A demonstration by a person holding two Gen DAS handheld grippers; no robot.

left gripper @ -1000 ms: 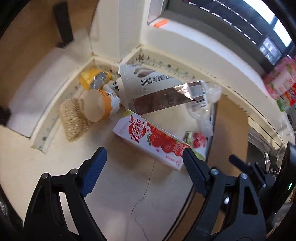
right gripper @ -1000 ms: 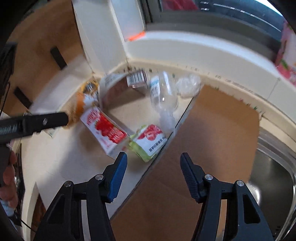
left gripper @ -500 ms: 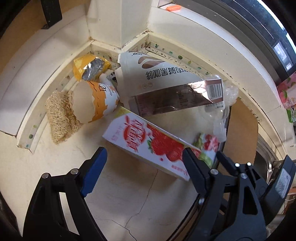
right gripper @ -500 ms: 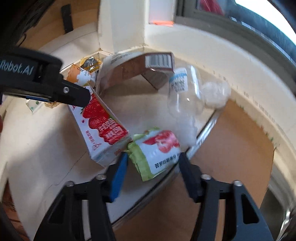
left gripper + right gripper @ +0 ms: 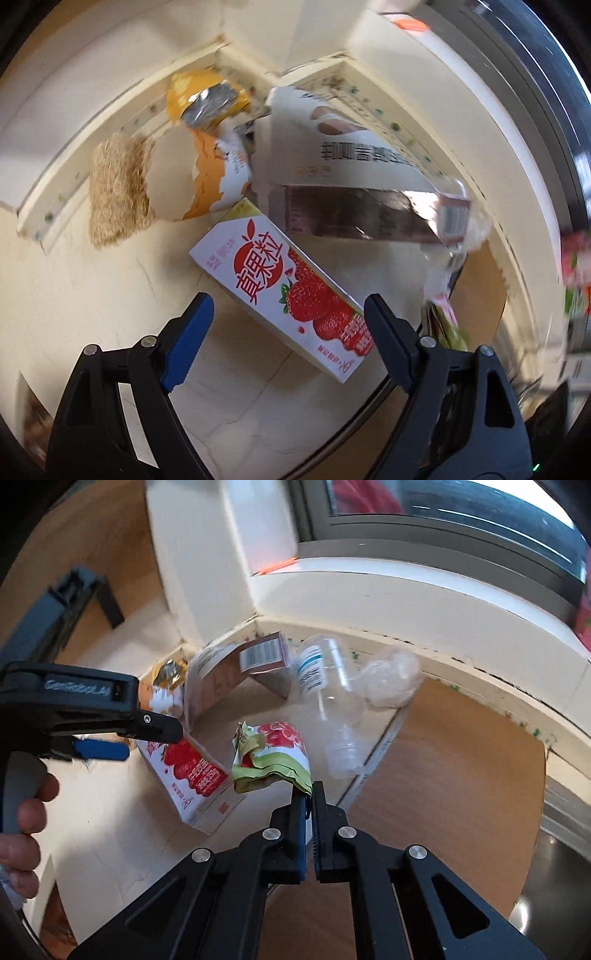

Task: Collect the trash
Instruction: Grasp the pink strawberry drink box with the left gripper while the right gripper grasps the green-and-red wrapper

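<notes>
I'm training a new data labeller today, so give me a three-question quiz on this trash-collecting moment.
1. True or false: the left gripper is clamped shut on the strawberry carton.
2. What does the right gripper hold? A) clear bottle B) crumpled strawberry wrapper C) orange cup
3. Fill in: the clear plastic bottle lies with its cap end pointing ____ the camera.

Key:
1. False; its jaws are open, either side of the carton.
2. B, the crumpled strawberry wrapper, pinched at its edge.
3. Toward.
</notes>
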